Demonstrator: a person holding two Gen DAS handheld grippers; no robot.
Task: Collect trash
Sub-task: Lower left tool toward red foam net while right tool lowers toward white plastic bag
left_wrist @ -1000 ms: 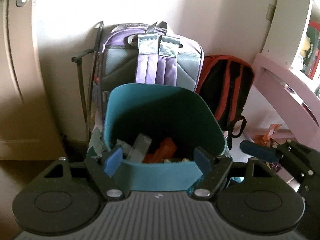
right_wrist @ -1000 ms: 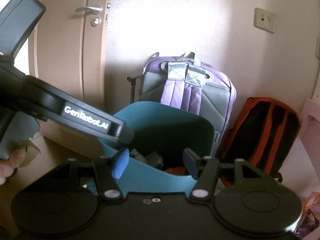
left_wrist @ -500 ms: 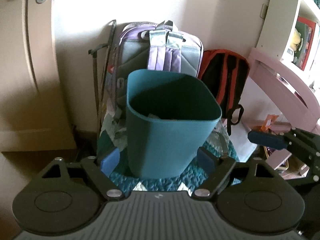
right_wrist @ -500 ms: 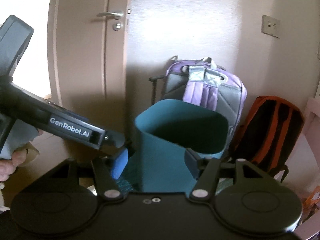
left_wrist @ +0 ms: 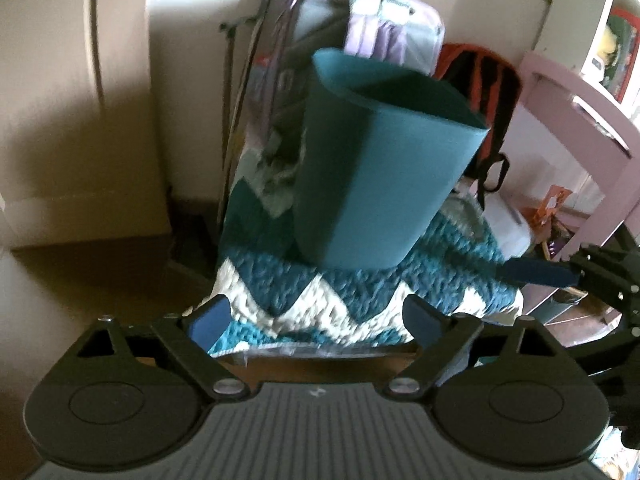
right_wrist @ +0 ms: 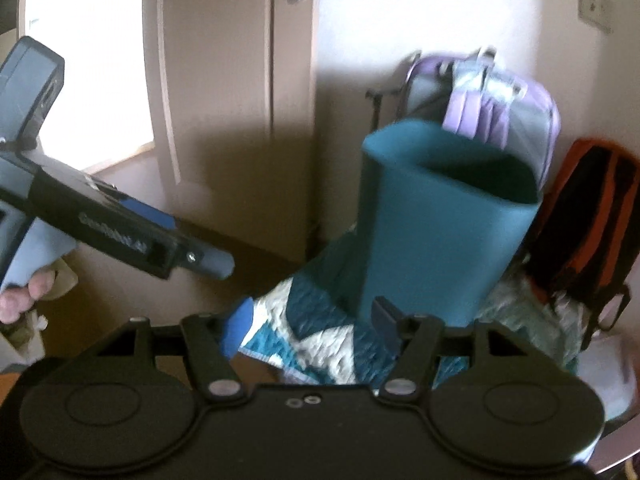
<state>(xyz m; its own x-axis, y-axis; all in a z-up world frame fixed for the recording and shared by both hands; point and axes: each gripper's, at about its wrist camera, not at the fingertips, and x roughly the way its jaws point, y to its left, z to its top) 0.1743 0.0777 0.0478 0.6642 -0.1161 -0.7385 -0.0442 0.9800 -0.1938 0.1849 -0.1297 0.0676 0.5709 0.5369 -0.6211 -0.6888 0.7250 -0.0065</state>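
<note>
Teal trash bin (left_wrist: 376, 184) upright on quilt (left_wrist: 320, 304), mouth upward

Ahead of the left tongs (left_wrist: 316, 322), with their blue pads, stands a plain teal bin (left_wrist: 380, 160) on a blanket (left_wrist: 352, 296) of teal and white zigzags. Behind the bin leans a lilac and grey backpack (left_wrist: 384, 16); to its right sits a black one with orange trim (left_wrist: 492, 76). Right of that is a pink frame (left_wrist: 580, 120). Far left of the right tongs (right_wrist: 312, 328) is a beige door (right_wrist: 224, 80).
</note>
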